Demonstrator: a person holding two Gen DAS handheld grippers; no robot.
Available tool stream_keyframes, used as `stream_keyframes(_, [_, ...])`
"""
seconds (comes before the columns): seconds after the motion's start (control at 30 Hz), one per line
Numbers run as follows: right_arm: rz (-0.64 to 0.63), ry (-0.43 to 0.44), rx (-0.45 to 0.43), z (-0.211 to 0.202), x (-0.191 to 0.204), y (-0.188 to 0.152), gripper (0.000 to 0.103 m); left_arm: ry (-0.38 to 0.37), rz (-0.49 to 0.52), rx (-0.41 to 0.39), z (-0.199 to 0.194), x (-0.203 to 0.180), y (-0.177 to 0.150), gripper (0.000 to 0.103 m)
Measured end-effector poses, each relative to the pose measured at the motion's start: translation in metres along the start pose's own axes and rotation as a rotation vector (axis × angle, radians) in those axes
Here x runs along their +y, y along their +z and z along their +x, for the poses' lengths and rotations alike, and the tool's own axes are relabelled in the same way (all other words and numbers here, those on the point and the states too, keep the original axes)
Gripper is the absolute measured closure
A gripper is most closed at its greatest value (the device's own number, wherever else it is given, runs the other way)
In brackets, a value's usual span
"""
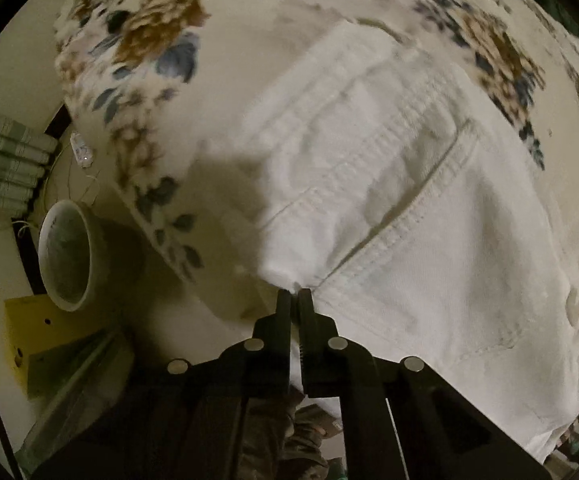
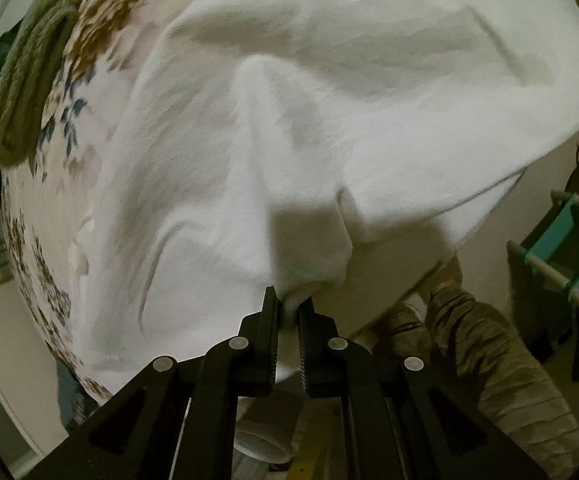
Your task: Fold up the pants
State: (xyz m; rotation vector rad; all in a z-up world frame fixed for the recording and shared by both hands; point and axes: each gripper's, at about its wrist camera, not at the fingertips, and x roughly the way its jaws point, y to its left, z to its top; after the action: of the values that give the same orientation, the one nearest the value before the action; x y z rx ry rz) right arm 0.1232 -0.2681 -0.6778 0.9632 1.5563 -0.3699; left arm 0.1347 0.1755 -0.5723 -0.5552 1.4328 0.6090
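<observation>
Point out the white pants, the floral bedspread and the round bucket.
white pants [image 1: 429, 216]: left wrist view, on the stitched pocket seam.
floral bedspread [image 1: 157, 28]: left wrist view, on a brown flower print.
round bucket [image 1: 65, 256]: left wrist view, inside its open mouth.

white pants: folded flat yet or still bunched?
Bunched, not folded. The white denim pants lie rumpled on the floral bedspread, an edge pinched in each gripper: left gripper, right gripper, jaws shut on cloth.

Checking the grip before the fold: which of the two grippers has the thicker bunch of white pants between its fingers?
The right gripper: a fat wad of the white pants fills its gap. The left gripper pinches only a thin edge.
</observation>
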Motion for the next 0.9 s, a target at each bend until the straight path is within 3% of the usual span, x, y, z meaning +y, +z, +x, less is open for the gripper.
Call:
stream_keyframes(0.17, [-0.027,-0.051,0.019,0.003,-0.011,-0.012,0.094,0.065,-0.016,-0.014,0.002,0.025,0.001,0.102])
stream_keyframes(0.23, [-0.029,-0.062,0.037,0.015,-0.015,-0.010,0.093,0.042,-0.030,0.036,0.013,0.030,0.005,0.101])
stream_keyframes(0.3, [-0.055,-0.112,0.084,0.030,-0.014,-0.006,0.086,0.039,0.018,0.031,0.006,0.015,0.005,0.100])
stream_keyframes(0.37, [-0.102,-0.141,0.113,0.027,-0.005,-0.004,0.074,0.056,0.108,0.015,-0.004,-0.008,0.002,0.089])
stream_keyframes(0.4, [-0.141,-0.162,0.114,0.022,0.002,-0.006,0.066,0.047,0.169,-0.006,-0.013,-0.027,0.000,0.074])
stream_keyframes(0.43, [-0.190,-0.179,0.107,0.015,0.012,-0.007,0.050,0.053,0.233,-0.032,-0.022,-0.047,-0.002,0.054])
stream_keyframes(0.47, [-0.269,-0.177,0.092,0.004,0.030,-0.009,0.042,0.053,0.288,-0.059,-0.030,-0.065,-0.003,0.045])
stream_keyframes(0.5, [-0.332,-0.174,0.084,-0.002,0.045,-0.010,0.041,0.053,0.346,-0.094,-0.037,-0.084,-0.004,0.031])
stream_keyframes(0.53, [-0.399,-0.175,0.076,-0.008,0.062,-0.011,0.041,0.059,0.385,-0.120,-0.041,-0.097,-0.005,0.025])
stream_keyframes(0.6, [-0.569,-0.148,0.079,-0.012,0.110,-0.009,0.041,0.076,0.497,-0.191,-0.050,-0.138,-0.007,0.025])
stream_keyframes(0.7, [-0.795,-0.137,0.082,0.007,0.178,0.003,0.041,0.083,0.578,-0.181,-0.038,-0.175,0.000,0.024])
stream_keyframes(0.8, [-0.975,-0.190,0.095,0.038,0.230,0.016,0.041,0.098,0.625,-0.181,-0.024,-0.193,0.008,0.025])
stream_keyframes(0.9, [-1.097,-0.230,0.183,0.066,0.258,0.023,0.042,0.105,0.648,-0.167,-0.012,-0.196,0.012,0.025])
